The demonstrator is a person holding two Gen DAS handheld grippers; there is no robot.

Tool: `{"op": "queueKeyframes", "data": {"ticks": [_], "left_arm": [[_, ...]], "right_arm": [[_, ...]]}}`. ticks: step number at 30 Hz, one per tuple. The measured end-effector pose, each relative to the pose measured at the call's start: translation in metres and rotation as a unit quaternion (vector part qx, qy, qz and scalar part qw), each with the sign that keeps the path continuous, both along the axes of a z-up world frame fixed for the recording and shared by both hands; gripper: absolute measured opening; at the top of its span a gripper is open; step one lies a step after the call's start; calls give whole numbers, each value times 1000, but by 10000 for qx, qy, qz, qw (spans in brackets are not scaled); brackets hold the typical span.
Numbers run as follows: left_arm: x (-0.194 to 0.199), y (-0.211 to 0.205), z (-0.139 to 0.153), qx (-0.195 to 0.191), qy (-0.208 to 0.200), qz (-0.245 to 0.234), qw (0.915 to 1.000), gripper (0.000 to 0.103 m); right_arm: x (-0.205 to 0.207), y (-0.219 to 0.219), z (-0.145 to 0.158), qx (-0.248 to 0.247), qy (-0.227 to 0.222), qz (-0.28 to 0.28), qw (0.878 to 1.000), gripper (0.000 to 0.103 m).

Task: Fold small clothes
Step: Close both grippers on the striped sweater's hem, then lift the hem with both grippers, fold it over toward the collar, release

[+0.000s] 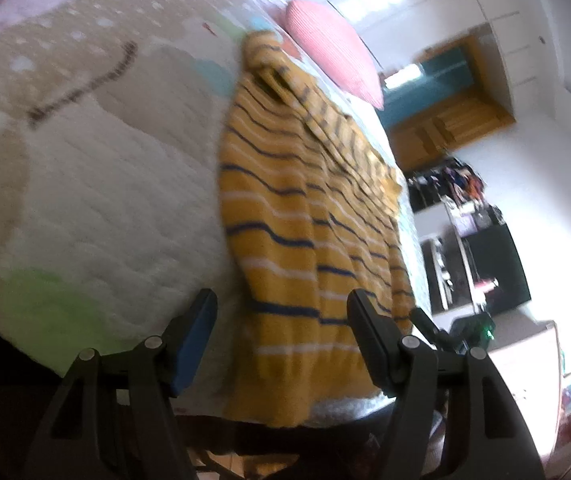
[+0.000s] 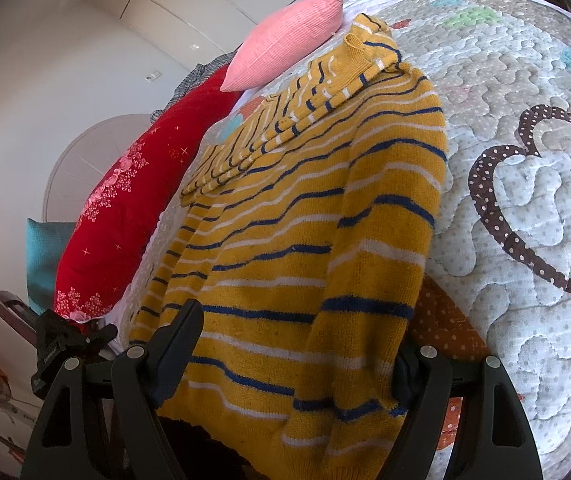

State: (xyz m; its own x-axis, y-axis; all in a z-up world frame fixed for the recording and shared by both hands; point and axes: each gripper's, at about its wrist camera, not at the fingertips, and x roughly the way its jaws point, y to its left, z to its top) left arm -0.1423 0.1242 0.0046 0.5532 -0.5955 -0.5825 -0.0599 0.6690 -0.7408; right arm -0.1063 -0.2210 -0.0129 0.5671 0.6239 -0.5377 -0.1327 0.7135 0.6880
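Note:
A mustard-yellow knitted sweater [image 1: 305, 208] with navy and white stripes lies flat on the quilted bedspread [image 1: 105, 200], collar far, hem hanging over the near edge. Both sleeves are folded in over the body. My left gripper [image 1: 285, 332] hovers open above the hem, one finger over the quilt, the other over the knit. In the right wrist view the sweater [image 2: 285, 240] fills the middle. My right gripper [image 2: 289, 364] stands wide open at the hem, and the folded sleeve covers most of its right finger. No pad visibly presses on the fabric.
A pink cushion [image 2: 285, 44] and a red embroidered pillow [image 2: 133, 208] lie at the head of the bed. The quilt [image 2: 525, 160] carries a brown dotted heart. Beyond the bed edge stand a dark shelf unit [image 1: 481, 248] and a wooden door [image 1: 449, 116].

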Motion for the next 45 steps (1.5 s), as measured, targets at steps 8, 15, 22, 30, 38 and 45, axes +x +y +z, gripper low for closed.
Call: {"op": "queueKeyframes", "data": {"ticks": [8,15,22,30,38,45], "left_arm": [[5,-30,-12,-322,-24,-636,9975,66],[5,-43,-14,-236,-52,-891,9957,70],[12,-66,-11,-189,-144,-1146,9931,87],[20,-67,-15,194,114,-904,9957,27],[16,-55,-12,447,150,-636,9969,9],[-4,-36,17,426,-210,-290,9985,8]], "right_arm": [[0,-6,-2,225,27,-2,9997,84],[-1,-6,-1,185,56,56,9998,83],[-8,-15,-3,411,166,22,9990,79],[-18,-13,-1,403,139,38,9991,78],[-17,-8,-3,-208,294,-159,9992,18],[-24,-13,5,17,290,-142,9995,14]]}}
